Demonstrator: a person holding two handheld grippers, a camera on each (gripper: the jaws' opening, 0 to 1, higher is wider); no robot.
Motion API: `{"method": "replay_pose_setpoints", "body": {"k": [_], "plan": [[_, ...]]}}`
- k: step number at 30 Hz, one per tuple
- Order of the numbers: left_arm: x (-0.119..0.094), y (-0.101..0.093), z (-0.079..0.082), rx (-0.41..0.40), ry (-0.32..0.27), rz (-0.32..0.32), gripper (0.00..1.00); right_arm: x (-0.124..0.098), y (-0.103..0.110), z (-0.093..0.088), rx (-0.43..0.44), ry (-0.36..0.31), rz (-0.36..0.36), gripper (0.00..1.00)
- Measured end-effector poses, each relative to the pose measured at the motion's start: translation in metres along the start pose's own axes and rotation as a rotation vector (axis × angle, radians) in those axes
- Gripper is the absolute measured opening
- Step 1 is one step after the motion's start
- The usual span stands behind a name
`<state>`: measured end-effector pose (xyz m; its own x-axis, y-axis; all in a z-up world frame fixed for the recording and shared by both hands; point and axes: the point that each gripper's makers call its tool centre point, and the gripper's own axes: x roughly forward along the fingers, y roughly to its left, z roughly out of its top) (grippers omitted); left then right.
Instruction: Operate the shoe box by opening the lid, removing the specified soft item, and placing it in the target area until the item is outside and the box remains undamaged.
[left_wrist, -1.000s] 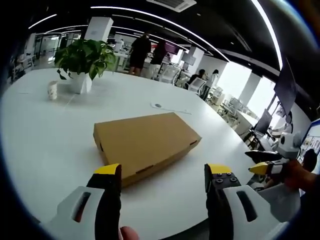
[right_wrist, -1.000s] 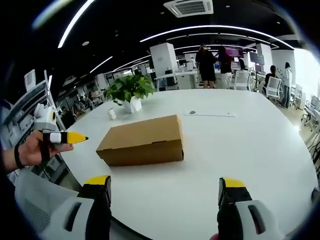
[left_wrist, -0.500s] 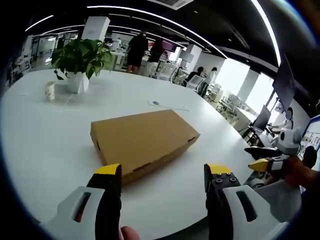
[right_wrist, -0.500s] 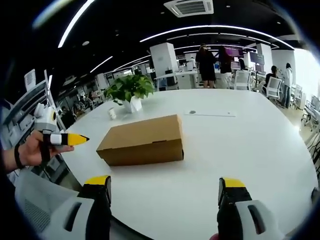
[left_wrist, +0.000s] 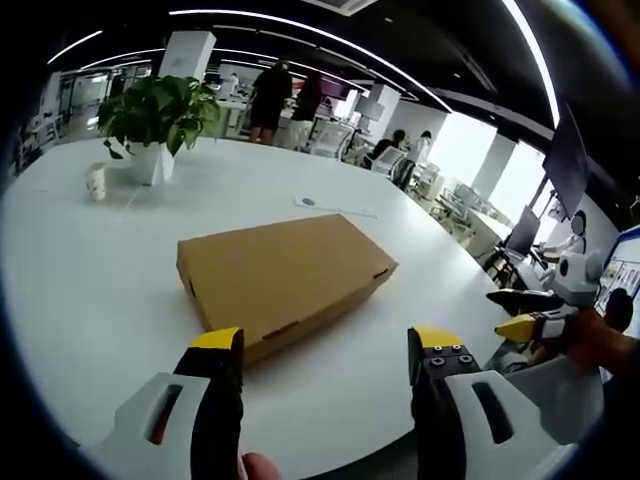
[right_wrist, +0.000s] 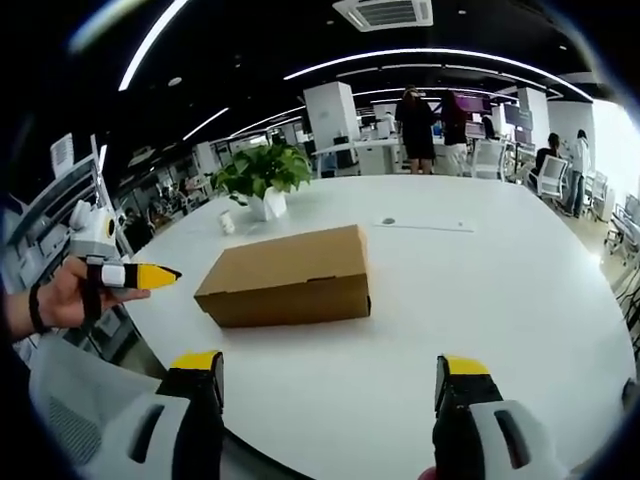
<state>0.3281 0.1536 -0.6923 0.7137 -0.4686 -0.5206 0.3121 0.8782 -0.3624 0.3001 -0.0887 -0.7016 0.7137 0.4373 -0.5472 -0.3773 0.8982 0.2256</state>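
Note:
A closed brown cardboard shoe box (left_wrist: 282, 277) lies flat on the big white round table (left_wrist: 90, 270); its lid is down and nothing of its contents shows. My left gripper (left_wrist: 326, 350) hangs open just short of the box's near edge, jaws wide apart and empty. In the right gripper view the same box (right_wrist: 290, 274) sits farther off, with my right gripper (right_wrist: 330, 368) open and empty near the table's edge. The left gripper (right_wrist: 125, 275) enters that view from the left in a hand; the right gripper (left_wrist: 530, 315) appears at the right of the left gripper view.
A potted green plant (left_wrist: 158, 118) in a white pot and a small paper cup (left_wrist: 96, 182) stand at the far side of the table. A flat white strip with a dark dot (left_wrist: 335, 207) lies beyond the box. People stand among desks behind (right_wrist: 418, 112).
The left gripper view has shifted slightly, so the box sits a little lower and more to the left. The box itself and both grippers' open jaws are unchanged.

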Motion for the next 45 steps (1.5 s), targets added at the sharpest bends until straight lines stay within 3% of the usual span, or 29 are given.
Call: {"method": "replay_pose_setpoints", "body": {"k": [13,21,27,45], "plan": [[-0.003,0.008,0.006,-0.044,-0.029,0.009,0.68,0.004,0.003,-0.007,-0.002,0.031,0.008,0.86],[-0.008,0.022,0.01,-0.086,-0.055,0.042,0.67,0.006,0.002,-0.011,0.047,0.044,0.027,0.86],[-0.011,0.018,0.017,-0.095,-0.077,0.046,0.67,0.005,-0.004,-0.011,0.052,0.053,0.018,0.85],[-0.006,0.018,0.015,-0.087,-0.047,0.053,0.67,0.022,-0.011,-0.008,0.081,0.06,0.034,0.83]]}}
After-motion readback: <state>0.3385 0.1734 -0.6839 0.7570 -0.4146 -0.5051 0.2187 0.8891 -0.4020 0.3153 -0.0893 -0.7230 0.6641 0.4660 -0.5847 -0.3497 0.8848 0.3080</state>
